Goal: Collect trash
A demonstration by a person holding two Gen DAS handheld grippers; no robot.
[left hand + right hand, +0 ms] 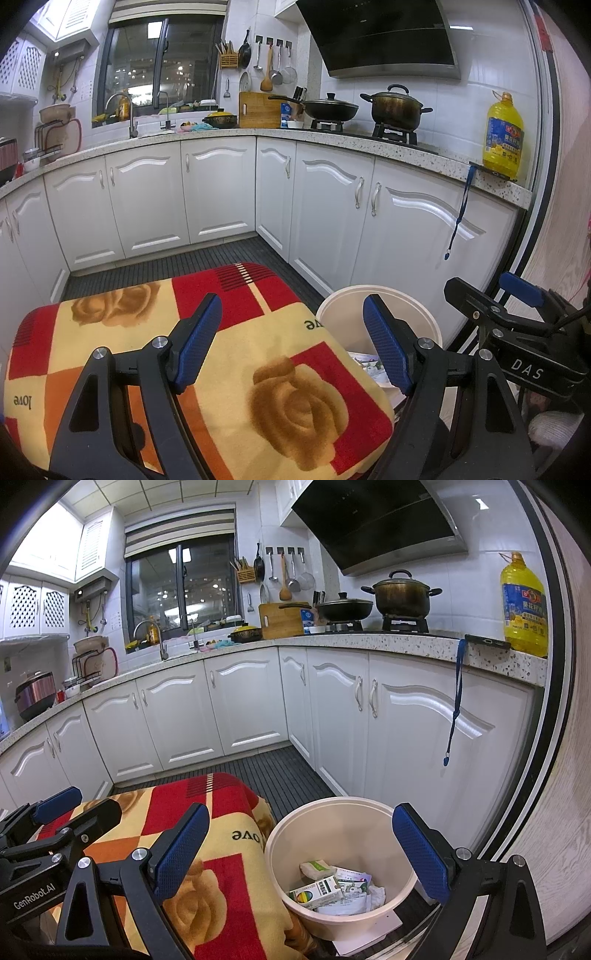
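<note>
I hold both tools apart-jawed and grasping nothing; my left gripper (291,341) hangs over the blanket-covered surface (236,354), my right gripper (301,853) over the white bin (280,834), which sits just right of the blanket's edge and below my right fingers.

The trash (332,886) lies already in the bottom of the bin: I count one small box with a coloured disc on it (314,891), one white packet (316,867), one crumpled tissue (375,893), and at least two printed papers, though they overlap and I cannot be sure of that number; one flat white sheet or board (369,936) lies under the bin.

On the blanket, between and ahead of my left fingers, I see no loose scrap; so I judge the gathering step finished or nearly so, with both tools resting between moves.

The next move, as I judge it, calls either for finding a further piece outside my view, or for closing one tool on the bin's rim; the rim is thin and the wall curved, so a pinch would need one finger inside and one outside.

One bin, one blanket, two grippers, each with two blue pads (201,341).
</note>
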